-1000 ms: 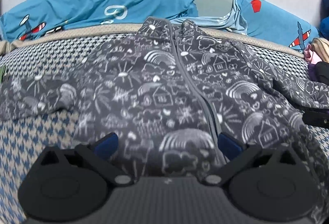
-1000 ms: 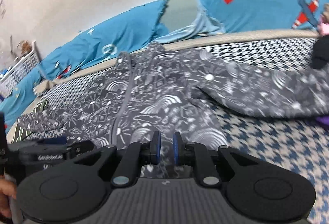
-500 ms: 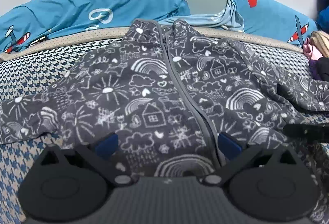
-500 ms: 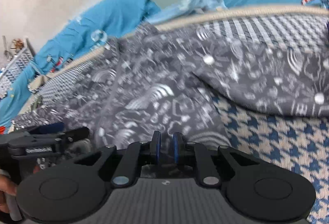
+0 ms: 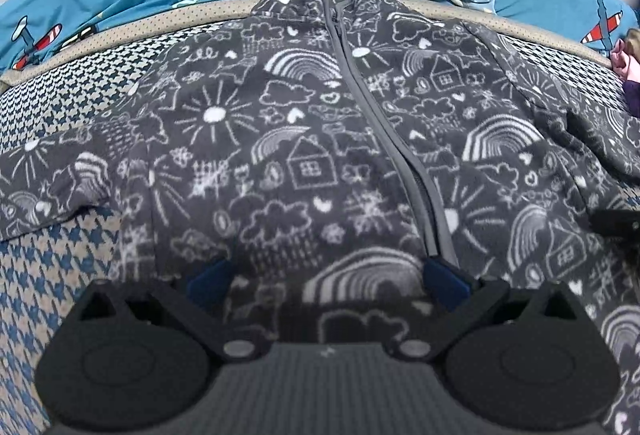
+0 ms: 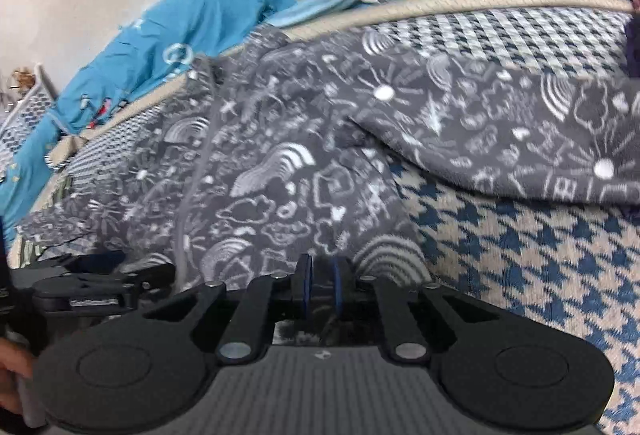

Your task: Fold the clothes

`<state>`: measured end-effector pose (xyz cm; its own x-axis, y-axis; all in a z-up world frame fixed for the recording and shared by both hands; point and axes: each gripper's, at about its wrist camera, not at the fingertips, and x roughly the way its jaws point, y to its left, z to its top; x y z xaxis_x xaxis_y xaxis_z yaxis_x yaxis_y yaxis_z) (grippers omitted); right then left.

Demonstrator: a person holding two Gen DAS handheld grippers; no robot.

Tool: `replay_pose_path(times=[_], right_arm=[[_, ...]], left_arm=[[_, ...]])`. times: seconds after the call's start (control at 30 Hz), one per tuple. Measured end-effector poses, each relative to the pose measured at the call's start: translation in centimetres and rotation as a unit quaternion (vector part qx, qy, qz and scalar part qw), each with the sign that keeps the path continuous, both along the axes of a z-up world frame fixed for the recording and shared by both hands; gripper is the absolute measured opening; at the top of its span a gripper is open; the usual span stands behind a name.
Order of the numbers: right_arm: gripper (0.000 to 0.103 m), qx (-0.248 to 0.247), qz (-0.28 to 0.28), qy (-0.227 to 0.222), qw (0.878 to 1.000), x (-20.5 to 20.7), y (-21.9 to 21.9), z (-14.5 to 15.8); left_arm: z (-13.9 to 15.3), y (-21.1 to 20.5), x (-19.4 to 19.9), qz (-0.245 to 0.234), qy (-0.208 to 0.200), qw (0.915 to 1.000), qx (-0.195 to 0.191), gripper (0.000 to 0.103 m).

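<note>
The grey doodle-print jacket [image 5: 312, 139] lies zipped and front-up on the houndstooth bed [image 5: 52, 255]. The left claw [image 5: 326, 281] stands wide apart over its hem. It should close on both fabric layers before any lift. The right claw [image 6: 320, 285] is nearly together on the hem edge. Only the right view shows the right sleeve [image 6: 520, 147] spread aside.

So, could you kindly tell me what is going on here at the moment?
A person is working on a grey doodle-print fleece jacket, spread front-up and zipped on a houndstooth bed cover. The left tool hangs wide open over the hem beside the zip. The right tool stands nearly closed at the hem; whether it pinches fabric is unclear. No fold shows yet.
</note>
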<state>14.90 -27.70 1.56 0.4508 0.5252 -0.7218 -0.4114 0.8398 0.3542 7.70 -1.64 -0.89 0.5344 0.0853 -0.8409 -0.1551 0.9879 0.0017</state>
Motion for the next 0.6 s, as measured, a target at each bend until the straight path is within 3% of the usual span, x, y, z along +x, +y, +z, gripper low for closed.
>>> replay_pose_path(times=[0.23,0.33,0.43,0.6], right_arm=[[0.018,0.036,-0.019,-0.064,0.997,1.0,-1.6,2.1],[0.018,0.035,-0.045,-0.076,0.996,2.5,-1.9,2.5],[0.019,0.031,-0.071,-0.084,0.993,4.0,-1.9,2.5],[0.033,0.011,-0.109,-0.113,0.988,6.3,-1.8,2.3]], left_arm=[[0.5,-0.1,0.3,0.004,0.011,0.9999,-0.01,0.103],[1.4,-0.4,0.3,-0.005,-0.019,0.9995,-0.026,0.103],[2.3,-1.2,0.8,-0.02,-0.051,0.9984,-0.014,0.103],[2.6,-1.7,2.5,-0.025,-0.069,0.9968,-0.03,0.103]])
